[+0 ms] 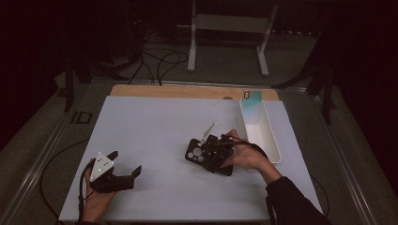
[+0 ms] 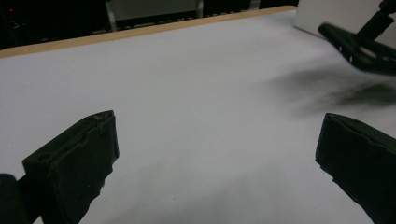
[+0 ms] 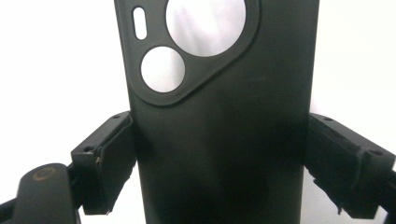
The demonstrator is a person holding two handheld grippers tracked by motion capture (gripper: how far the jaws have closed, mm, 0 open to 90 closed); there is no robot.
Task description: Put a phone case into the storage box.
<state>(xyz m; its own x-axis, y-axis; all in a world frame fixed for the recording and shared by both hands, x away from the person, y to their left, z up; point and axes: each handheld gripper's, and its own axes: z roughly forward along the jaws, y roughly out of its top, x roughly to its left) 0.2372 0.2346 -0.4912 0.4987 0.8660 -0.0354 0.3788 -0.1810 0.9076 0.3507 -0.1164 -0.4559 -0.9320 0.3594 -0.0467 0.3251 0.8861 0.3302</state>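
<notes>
A black phone case (image 3: 219, 116) is seen closest in the right gripper view, running up the middle of the frame with its round camera cut-outs at the top; it is clamped across its width by the right gripper (image 3: 219, 163), whose jaws are spread wide against its two long edges. In the high view the case (image 1: 195, 151) is found right of centre on the white table (image 1: 150, 131), just left of a white tray (image 1: 272, 140). At lower left, the left gripper (image 1: 125, 165) is held with jaws wide apart and nothing between them.
</notes>
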